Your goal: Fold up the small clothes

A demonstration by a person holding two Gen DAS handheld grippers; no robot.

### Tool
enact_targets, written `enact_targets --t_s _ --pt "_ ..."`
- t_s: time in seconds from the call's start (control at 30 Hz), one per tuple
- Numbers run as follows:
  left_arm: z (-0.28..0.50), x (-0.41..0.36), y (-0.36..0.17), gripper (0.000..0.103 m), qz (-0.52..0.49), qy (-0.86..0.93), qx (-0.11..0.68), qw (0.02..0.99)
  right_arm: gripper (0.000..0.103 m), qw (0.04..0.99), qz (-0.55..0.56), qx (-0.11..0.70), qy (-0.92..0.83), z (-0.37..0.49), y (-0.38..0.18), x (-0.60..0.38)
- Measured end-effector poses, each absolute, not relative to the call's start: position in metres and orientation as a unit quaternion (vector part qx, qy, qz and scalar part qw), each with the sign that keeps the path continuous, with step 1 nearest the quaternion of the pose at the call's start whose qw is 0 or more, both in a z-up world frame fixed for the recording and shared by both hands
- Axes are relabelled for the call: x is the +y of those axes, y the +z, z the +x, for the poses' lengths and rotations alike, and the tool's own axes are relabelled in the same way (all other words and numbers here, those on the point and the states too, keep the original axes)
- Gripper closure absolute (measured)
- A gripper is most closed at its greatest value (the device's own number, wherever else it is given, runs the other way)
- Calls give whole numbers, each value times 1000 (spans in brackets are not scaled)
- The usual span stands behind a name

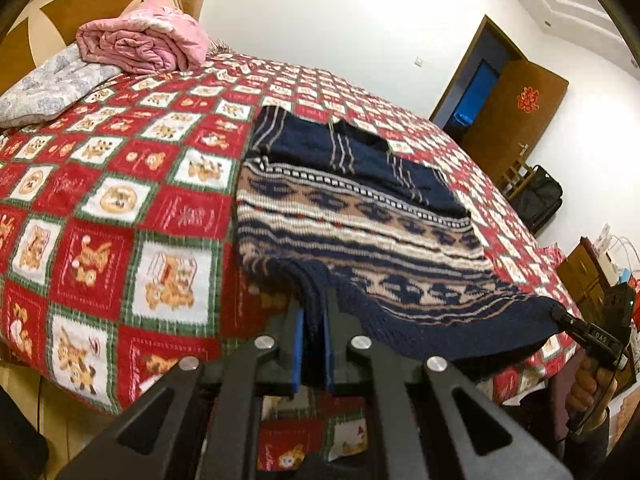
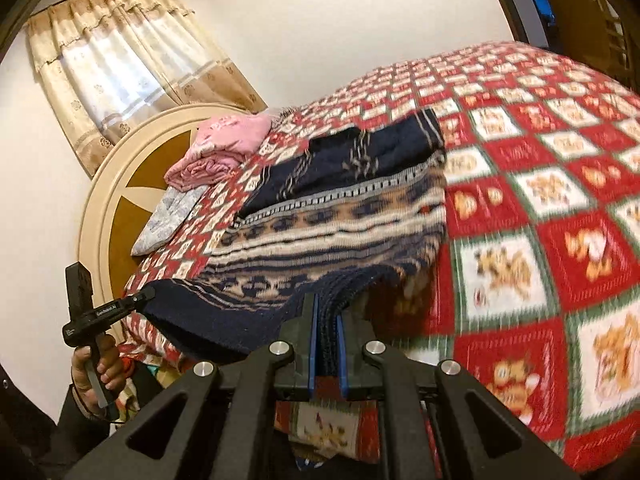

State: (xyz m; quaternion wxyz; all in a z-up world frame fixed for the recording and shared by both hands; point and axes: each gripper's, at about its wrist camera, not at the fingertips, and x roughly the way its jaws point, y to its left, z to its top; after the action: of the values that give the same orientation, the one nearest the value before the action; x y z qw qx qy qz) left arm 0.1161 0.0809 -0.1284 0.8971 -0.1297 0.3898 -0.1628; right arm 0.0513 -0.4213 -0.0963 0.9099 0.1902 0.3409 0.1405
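Bed [image 1: 100,208] first: it fills both views, covered by a red, white and green checked blanket, with a pink quilt [image 1: 140,46] rolled up at the headboard end and a pale floral pillow [image 1: 44,92] beside it.

On the blanket lies the sweater [image 1: 352,216], a thick knit in navy, tan and cream bands. Its sleeves are already turned in over the navy upper part, which rests flat on the bed, while the patterned lower body rises off the bed toward the near edge, where both grippers have the ribbed hem.

Left gripper [image 1: 316,344] is closed tight on a bunched section of hem, the navy ribbing squeezed between its blue pads. Right gripper [image 2: 326,344] is likewise clamped on hem ribbing; in the left wrist view it shows pinching the far hem corner [image 1: 558,314].

As a judgement: the knit looks bulky and soft, fairly heavy for its size, and stretchy, so it should sag between the two holds and drape rather than crease sharply. Its coarse texture should resist slipping. The ribbed hem corners seem the soundest places to hold, kept level and well apart so the fold lands square.
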Motion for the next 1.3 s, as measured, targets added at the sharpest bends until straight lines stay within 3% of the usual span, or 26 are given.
enact_targets --t_s 1.3 --pt "362 44 -89 95 -158 -165 401 887 96 912 184 356 83 313 -65 -463"
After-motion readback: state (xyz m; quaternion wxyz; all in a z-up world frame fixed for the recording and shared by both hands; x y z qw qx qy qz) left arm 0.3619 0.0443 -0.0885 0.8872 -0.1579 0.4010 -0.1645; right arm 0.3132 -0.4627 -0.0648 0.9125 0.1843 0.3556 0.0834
